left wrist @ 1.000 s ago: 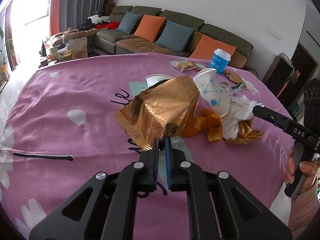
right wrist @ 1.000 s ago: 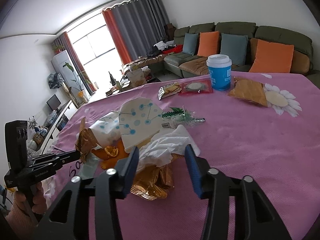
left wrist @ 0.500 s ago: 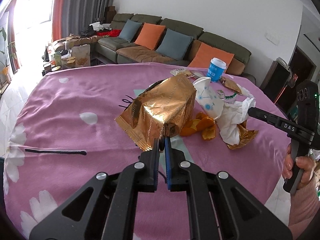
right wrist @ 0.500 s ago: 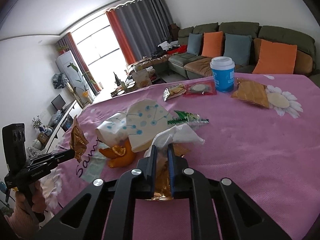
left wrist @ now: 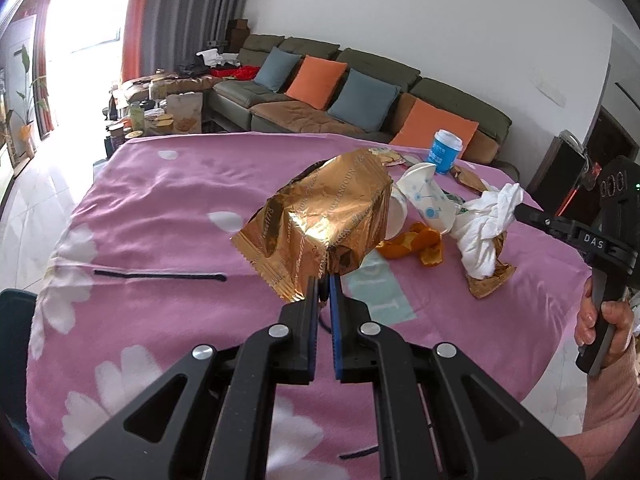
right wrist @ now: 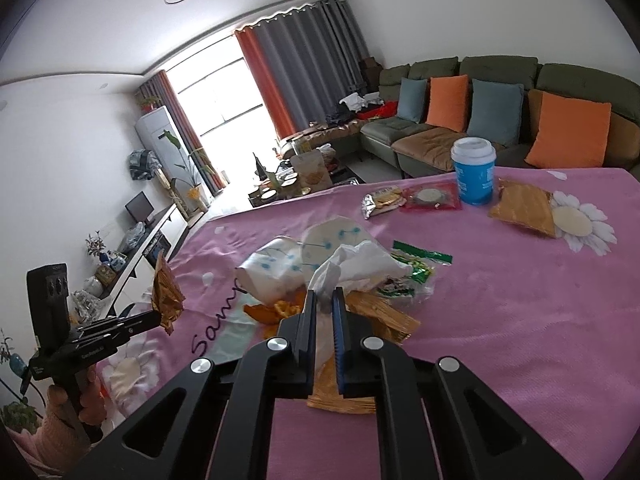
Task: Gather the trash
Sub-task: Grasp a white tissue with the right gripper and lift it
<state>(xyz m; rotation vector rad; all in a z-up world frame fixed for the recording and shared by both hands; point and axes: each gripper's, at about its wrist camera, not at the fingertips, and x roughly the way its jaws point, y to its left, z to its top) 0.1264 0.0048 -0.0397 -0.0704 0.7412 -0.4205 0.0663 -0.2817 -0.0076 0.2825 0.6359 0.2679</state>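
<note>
Both grippers are clamped on trash: the left gripper [left wrist: 324,280] pinches the near corner of a gold foil bag [left wrist: 320,224] held clear above the pink tablecloth [left wrist: 160,220], while the right gripper [right wrist: 325,300] is closed on a white tissue [right wrist: 352,260] together with a smaller gold wrapper [right wrist: 380,316], lifted at the right side of the pile. Left on the cloth, between the two loads, lie crushed paper cups [left wrist: 428,200] and orange peel [left wrist: 416,242], with a green wrapper [right wrist: 416,268] just beyond. Far across the table stand a blue cup [right wrist: 474,176] and several snack packets [right wrist: 520,208]. No bin shows in either view, so where the loads go cannot be told. To carry well, I would keep both jaws firmly closed, since the foil bag hangs from one corner and the tissue is loosely bunched; move smoothly, keep the loads apart, and avoid dragging them through the peel.
</note>
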